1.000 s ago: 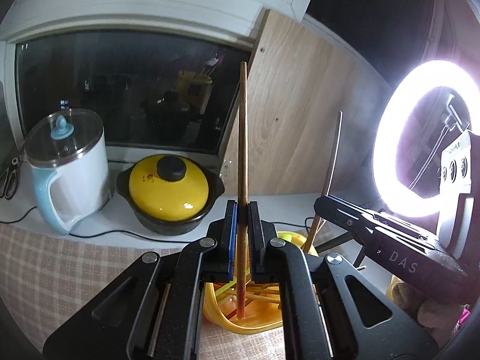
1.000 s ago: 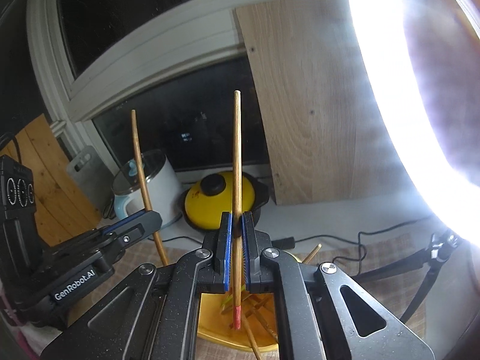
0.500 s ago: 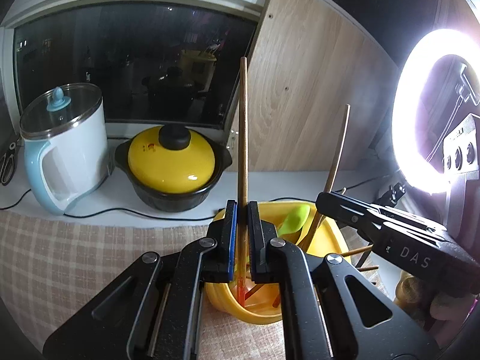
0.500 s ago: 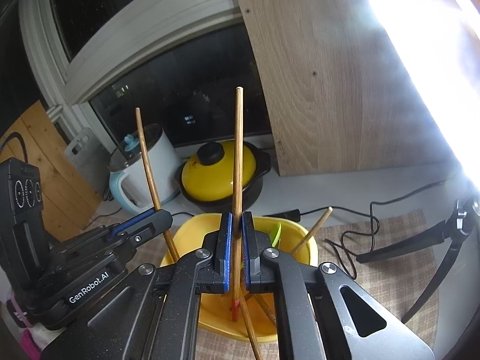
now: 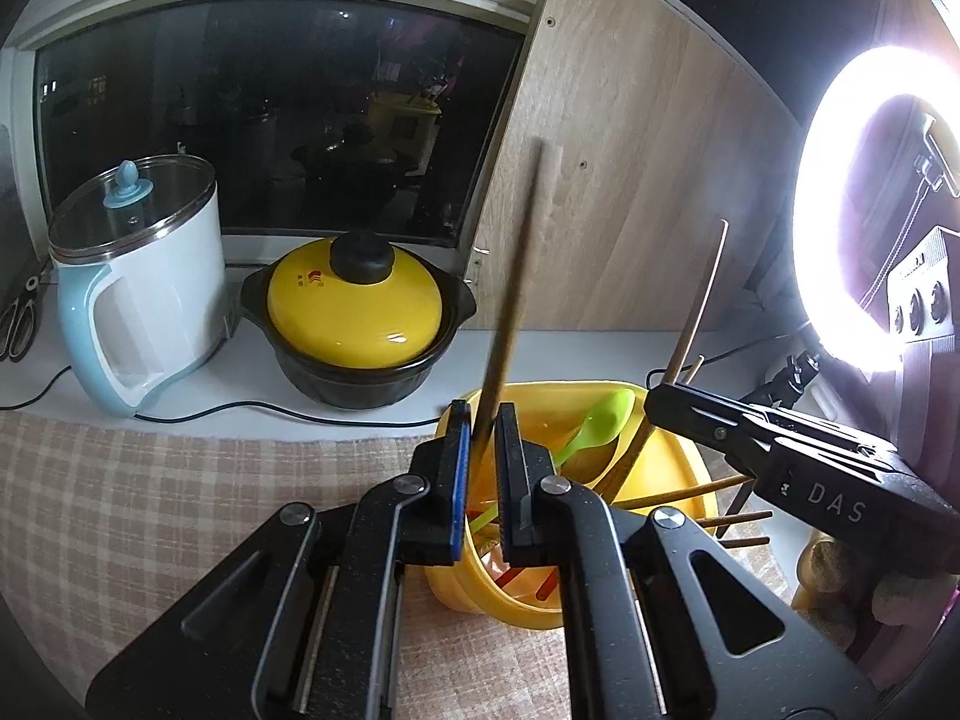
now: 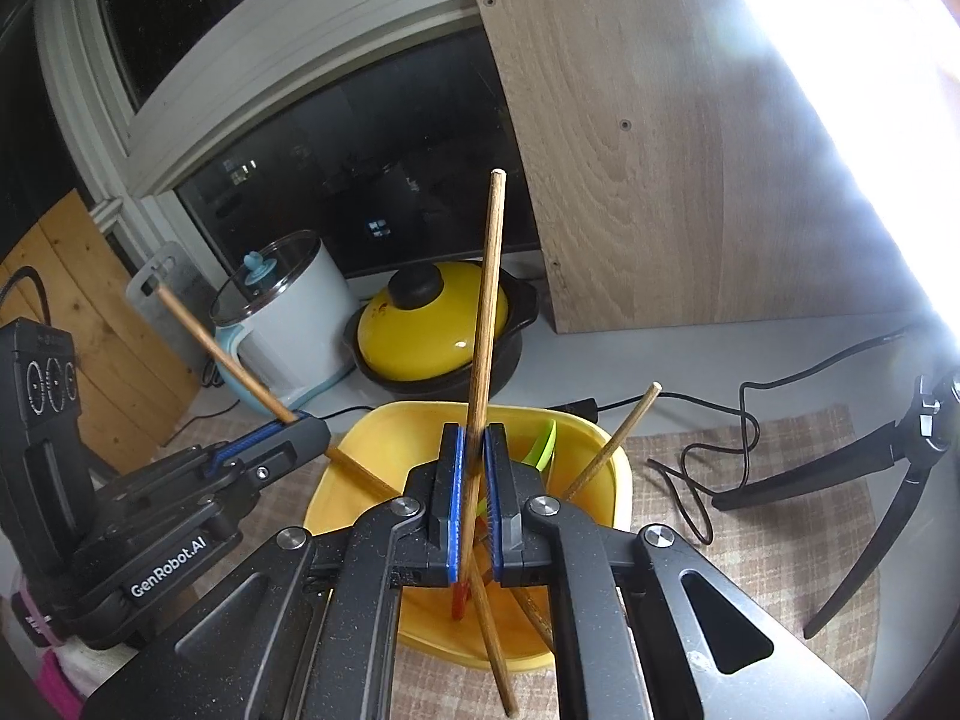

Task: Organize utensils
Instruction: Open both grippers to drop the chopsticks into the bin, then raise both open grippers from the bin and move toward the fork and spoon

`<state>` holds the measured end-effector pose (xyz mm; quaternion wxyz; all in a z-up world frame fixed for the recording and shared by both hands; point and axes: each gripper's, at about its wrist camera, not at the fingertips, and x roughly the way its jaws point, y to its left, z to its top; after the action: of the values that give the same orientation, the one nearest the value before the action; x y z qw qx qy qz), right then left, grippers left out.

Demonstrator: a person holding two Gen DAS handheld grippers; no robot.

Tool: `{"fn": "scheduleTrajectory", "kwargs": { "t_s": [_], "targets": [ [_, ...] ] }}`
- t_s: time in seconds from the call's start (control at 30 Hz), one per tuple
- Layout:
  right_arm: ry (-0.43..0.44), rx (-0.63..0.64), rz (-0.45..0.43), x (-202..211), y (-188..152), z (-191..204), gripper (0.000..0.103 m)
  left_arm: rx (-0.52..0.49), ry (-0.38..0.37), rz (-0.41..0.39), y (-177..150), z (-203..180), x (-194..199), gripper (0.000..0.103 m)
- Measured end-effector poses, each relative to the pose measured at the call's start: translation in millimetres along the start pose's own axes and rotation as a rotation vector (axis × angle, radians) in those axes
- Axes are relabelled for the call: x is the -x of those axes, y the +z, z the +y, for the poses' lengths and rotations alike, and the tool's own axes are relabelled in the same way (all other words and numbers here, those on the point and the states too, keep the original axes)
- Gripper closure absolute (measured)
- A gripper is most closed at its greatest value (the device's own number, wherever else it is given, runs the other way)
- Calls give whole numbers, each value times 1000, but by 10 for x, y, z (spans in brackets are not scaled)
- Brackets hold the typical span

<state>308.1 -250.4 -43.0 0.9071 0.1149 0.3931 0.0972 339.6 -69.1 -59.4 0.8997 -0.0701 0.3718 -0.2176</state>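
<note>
I am lowering both clenched grippers (image 5: 480, 444) (image 6: 474, 480), each grasping a chopstick (image 5: 510, 312) (image 6: 486, 324), deeper into the yellow bin (image 6: 336, 498), nearly ready for release.

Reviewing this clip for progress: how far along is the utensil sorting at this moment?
Done: the yellow tub already holds a green spoon and several loose chopsticks. In hand: the left gripper and the right gripper are each shut on a wooden chopstick, lower ends down inside the tub. Left: let both go. No other stray utensils are in view.
</note>
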Motion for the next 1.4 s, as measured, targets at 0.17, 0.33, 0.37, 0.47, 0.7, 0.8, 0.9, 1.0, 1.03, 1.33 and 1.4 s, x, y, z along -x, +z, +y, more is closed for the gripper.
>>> {"fn": "scheduleTrajectory", "kwargs": {
  "t_s": [0.17, 0.33, 0.37, 0.47, 0.7, 0.8, 0.9, 1.0, 1.03, 1.33, 1.4],
  "targets": [
    [-10, 6, -2, 43, -14, -11, 97, -5, 6, -5, -5, -12, 50, 94],
    [-16, -4, -13, 92, -24, -28, 67, -6, 9, -12, -17, -20, 107, 93],
    [-15, -5, -21, 115, -29, -33, 66, -7, 10, -13, -22, -24, 123, 93],
    [-14, 0, -27, 170, -49, -21, 65, -17, 13, -16, -38, -40, 178, 86],
    [-24, 3, -60, 351, -114, 4, 51, -15, 31, -43, -92, -44, 377, 67],
    [-19, 8, -66, 426, -144, 20, 51, -21, 39, -54, -121, -55, 481, 66],
    [-21, 23, -69, 480, -177, 58, 50, -20, 43, -61, -157, -68, 573, 66],
    [-17, 21, -72, 532, -210, 69, 50, -22, 48, -67, -190, -84, 656, 66],
    [-14, 18, -75, 558, -225, 72, 50, -23, 49, -70, -201, -89, 684, 66],
    [-11, 44, -102, 816, -364, 150, 49, -29, 73, -104, -291, -134, 984, 66],
    [-10, 53, -100, 861, -414, 173, 48, -33, 79, -110, -323, -152, 1052, 66]
  ]
}}
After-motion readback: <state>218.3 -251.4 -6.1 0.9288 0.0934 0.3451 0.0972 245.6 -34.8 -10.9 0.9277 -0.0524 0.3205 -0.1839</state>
